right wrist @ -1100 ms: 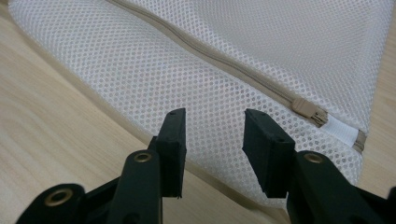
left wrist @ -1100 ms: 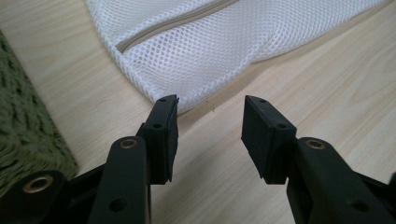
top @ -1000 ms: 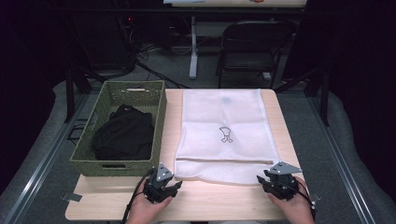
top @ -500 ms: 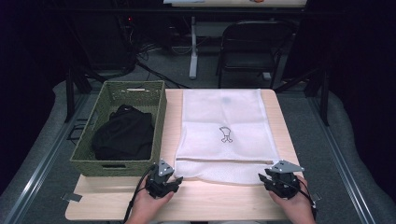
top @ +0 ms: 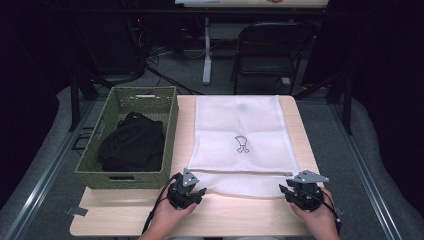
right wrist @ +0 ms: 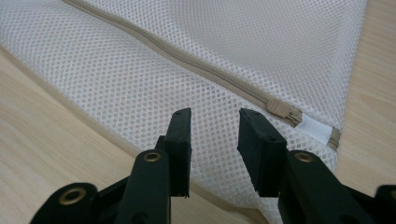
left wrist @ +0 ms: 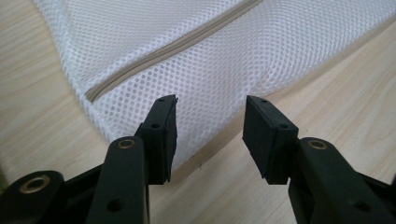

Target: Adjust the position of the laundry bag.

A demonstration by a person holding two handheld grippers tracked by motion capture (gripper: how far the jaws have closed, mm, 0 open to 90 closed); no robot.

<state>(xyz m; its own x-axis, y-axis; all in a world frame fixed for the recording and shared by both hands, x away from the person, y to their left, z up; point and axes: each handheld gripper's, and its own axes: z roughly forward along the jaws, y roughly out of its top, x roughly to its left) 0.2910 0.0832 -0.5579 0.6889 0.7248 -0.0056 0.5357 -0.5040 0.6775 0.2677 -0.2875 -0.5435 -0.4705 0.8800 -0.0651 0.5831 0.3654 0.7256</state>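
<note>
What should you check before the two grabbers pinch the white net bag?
1. Left gripper jaws apart: ok.
2. Right gripper jaws apart: ok.
3. Mesh bag lying flat on the table: ok, near edge slightly raised.
4. Each gripper at a near corner of the bag: ok in the high view.
5. Zipper closed, with its slider at the end beside the right gripper: ok.
6. Basket with the black cloth left of the bag, out of the way: ok.
</note>
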